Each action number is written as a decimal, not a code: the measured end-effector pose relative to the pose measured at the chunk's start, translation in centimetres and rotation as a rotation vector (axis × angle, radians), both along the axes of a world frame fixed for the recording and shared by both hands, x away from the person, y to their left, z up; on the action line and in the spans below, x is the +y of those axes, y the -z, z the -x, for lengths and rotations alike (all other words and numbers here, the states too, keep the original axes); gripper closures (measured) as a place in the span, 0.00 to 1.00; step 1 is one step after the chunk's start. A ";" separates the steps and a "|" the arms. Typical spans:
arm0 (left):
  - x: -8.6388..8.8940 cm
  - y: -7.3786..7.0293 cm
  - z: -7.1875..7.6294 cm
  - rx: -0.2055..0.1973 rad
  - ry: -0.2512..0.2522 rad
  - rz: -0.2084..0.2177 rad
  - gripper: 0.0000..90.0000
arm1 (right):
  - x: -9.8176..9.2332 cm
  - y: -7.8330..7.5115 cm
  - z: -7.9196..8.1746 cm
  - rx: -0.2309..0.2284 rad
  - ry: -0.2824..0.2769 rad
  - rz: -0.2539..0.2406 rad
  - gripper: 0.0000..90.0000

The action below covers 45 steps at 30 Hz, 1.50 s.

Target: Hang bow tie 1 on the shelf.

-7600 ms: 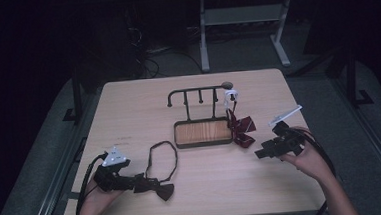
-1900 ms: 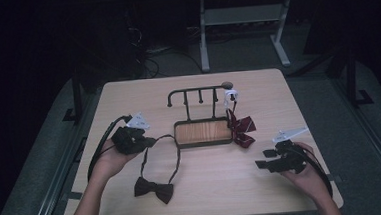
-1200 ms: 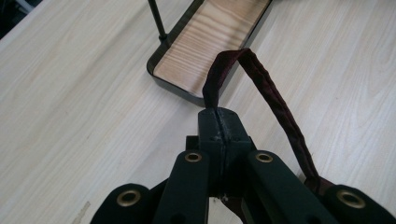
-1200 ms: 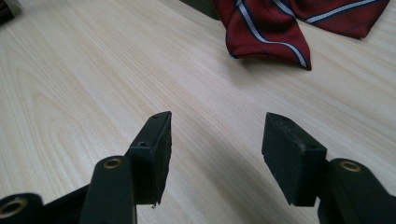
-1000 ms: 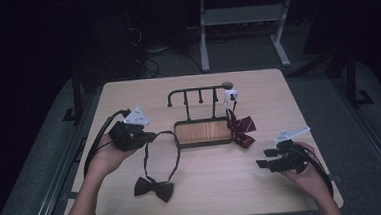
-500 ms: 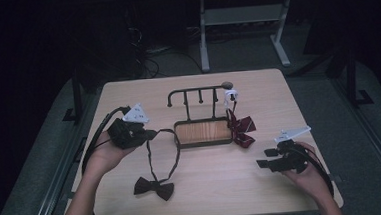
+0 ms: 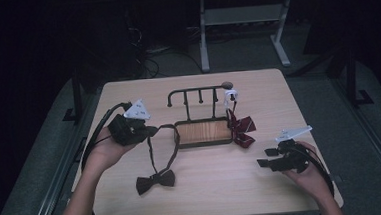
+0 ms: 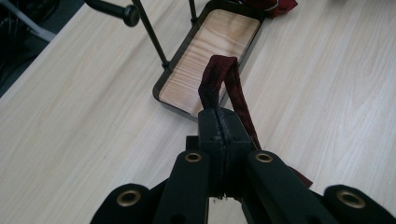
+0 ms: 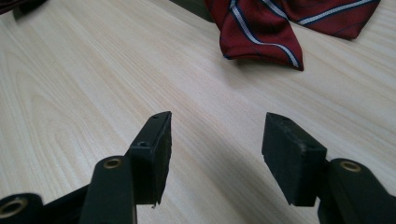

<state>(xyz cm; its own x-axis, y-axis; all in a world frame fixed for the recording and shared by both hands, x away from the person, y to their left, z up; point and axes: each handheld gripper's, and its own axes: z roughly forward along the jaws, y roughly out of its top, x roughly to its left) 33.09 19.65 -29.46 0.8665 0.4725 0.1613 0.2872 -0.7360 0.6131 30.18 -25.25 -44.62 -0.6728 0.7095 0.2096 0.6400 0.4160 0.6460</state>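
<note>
I see the counter [image 7: 134, 201] carrying a wood-bottomed tray [image 7: 202, 132], nothing inside. Dark bow tie [image 7: 155, 182] lies in front; its strap [image 8: 219, 79] is clamped in my left gripper [image 7: 152, 131] fingers by the tray's edge. Right gripper [image 9: 215, 144] fingers apart, empty.

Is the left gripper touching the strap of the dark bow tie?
Touching. The left gripper view shows the left gripper with jaws shut on the strap.

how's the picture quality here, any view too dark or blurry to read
High view: dim, the room around the table nearly black, the dark bow tie soft but readable. Left gripper view: bright and even, the strap sharp, the left gripper nearest the lens slightly soft. Right gripper view: well lit, the right gripper casts a soft shadow, the striped red bow tie crisp.
</note>
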 end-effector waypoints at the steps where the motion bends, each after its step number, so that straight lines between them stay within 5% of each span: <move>1: -0.1 -0.1 0.0 0.001 -0.002 0.004 1.00 | 0.0 0.0 0.0 -0.001 -0.001 0.001 0.47; 26: -0.8 -3.1 -3.3 -0.011 -0.029 -0.010 1.00 | -0.1 0.0 0.0 0.004 0.003 -0.003 0.47; 45: -0.7 -3.7 -6.0 0.011 -0.074 -0.035 1.00 | -0.4 0.0 0.0 -0.001 0.009 -0.012 0.47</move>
